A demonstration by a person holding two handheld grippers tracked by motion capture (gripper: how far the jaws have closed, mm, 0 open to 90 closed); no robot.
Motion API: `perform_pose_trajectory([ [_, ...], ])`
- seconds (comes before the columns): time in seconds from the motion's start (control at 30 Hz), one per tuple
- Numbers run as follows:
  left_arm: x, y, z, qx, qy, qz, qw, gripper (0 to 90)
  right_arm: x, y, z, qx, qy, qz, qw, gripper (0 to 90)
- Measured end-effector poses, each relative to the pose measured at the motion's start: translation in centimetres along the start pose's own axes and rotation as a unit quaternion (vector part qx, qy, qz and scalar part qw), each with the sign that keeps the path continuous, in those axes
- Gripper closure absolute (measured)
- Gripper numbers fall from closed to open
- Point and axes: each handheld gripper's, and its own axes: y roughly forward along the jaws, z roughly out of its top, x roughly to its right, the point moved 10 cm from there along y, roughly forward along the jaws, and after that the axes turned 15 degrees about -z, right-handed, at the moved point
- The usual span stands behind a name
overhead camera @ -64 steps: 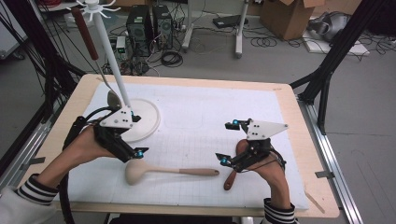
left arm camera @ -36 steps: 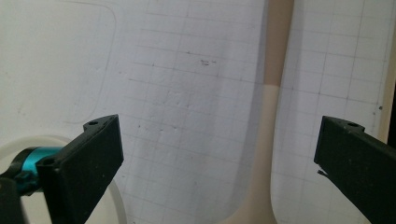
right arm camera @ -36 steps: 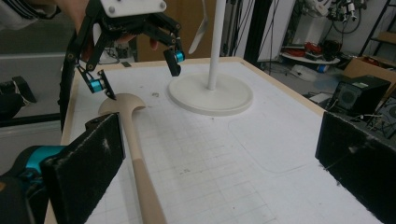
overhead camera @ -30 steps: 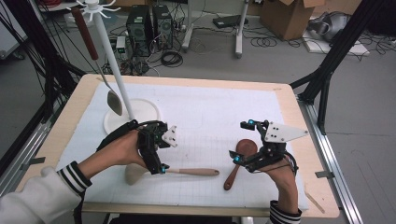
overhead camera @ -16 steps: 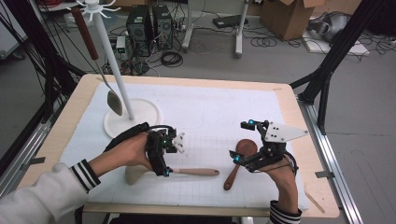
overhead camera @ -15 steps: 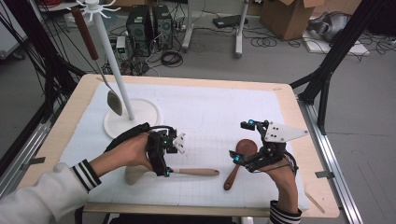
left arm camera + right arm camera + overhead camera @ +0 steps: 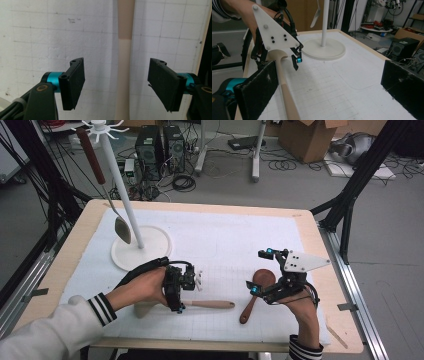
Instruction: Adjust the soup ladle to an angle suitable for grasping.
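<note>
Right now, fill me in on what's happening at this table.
A person works at the table with a gripper in each hand. The left gripper has come down over the pale spoon, and its jaws have just been closing around the handle without touching it yet. The right gripper hovers open by the dark wooden spoon, holding nothing. One utensil already hangs on the white rack at the far left.

No legible text is found; only a faint, unreadable scribble is seen on the gridded mat [image 7: 72, 20], upper left of centre.
</note>
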Motion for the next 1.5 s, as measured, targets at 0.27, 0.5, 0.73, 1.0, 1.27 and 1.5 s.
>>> perform_pose_trajectory([
  [0.27, 0.1, 0.8, -0.1, -0.02, -0.001, -0.013, 0.9997, 37.2, 0.1, 0.1, 0.0, 0.001, 0.003, -0.001, 1.0, 0.3],
  [0.5, 0.1, 1.4, 0.1, -0.033, 0.001, -0.019, 0.9993, 42.8, 0.2, 0.1, 0.0, 0.001, 0.003, -0.003, 1.0, 0.3],
  [0.73, 0.3, 1.7, 0.3, -0.04, 0.0, -0.024, 0.9989, 48.4, 0.2, 0.2, -0.2, -0.001, 0.004, -0.001, 1.0, 0.3],
  [1.0, 0.4, 2.0, 0.5, -0.048, -0.004, -0.035, 0.9982, 54.5, 0.2, 0.2, -0.2, -0.002, 0.007, 0.0, 1.0, 0.4],
  [1.27, 0.4, 2.2, 0.3, -0.057, -0.007, -0.041, 0.9975, 64.1, 0.1, 0.2, -0.2, 0.0, 0.007, 0.002, 1.0, 0.3],
  [1.5, 0.2, 2.1, 0.1, -0.058, -0.01, -0.042, 0.9974, 74.6, 0.0, 0.1, 0.1, 0.008, 0.0, 0.002, 1.0, 0.3],
])
